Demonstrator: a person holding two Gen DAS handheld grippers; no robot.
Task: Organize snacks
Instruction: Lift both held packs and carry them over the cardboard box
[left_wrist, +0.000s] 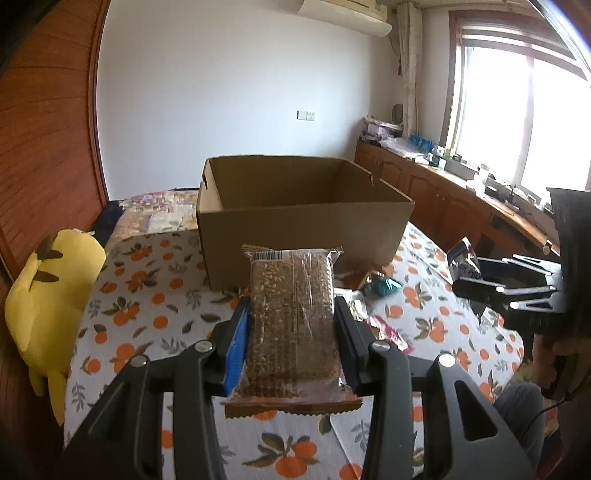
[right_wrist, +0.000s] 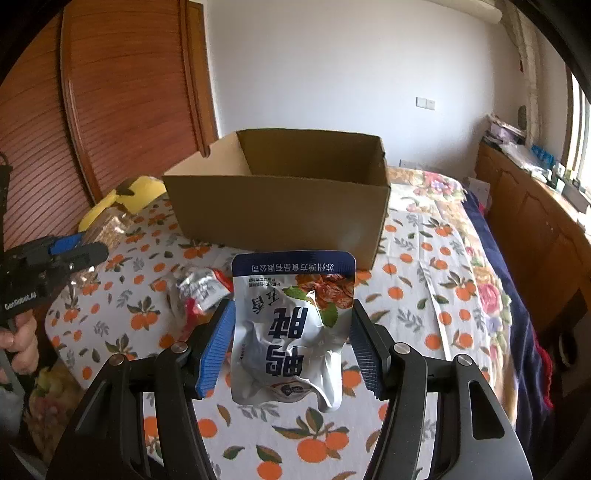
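Snacks ride in both grippers, each held up off the cloth (left_wrist: 155, 295) and aimed at the open box (left_wrist: 303, 221), which looks like the place they are meant to go. The left gripper (left_wrist: 291, 321) has its fingers (left_wrist: 236, 339) pinching a seed bar (left_wrist: 291, 317) by its long edges, the clear wrapper lying flat so it sticks out level toward the box's near wall. The right gripper (right_wrist: 291, 332) has its fingers (right_wrist: 216, 350) closed against the sides of a silver pouch (right_wrist: 291, 325), which crumples at the waist; the soft foil gives, so the grip seems looser than the bar's. Both packets sit short of the box rim, so I judge the drop has not yet been made. Between the grippers and the box, more packets (right_wrist: 203, 288) lie loose on the orange-print cloth, waiting. A yellow plush (left_wrist: 48, 295) rests at the left edge, clear of the path. Lifting over the near wall comes next.
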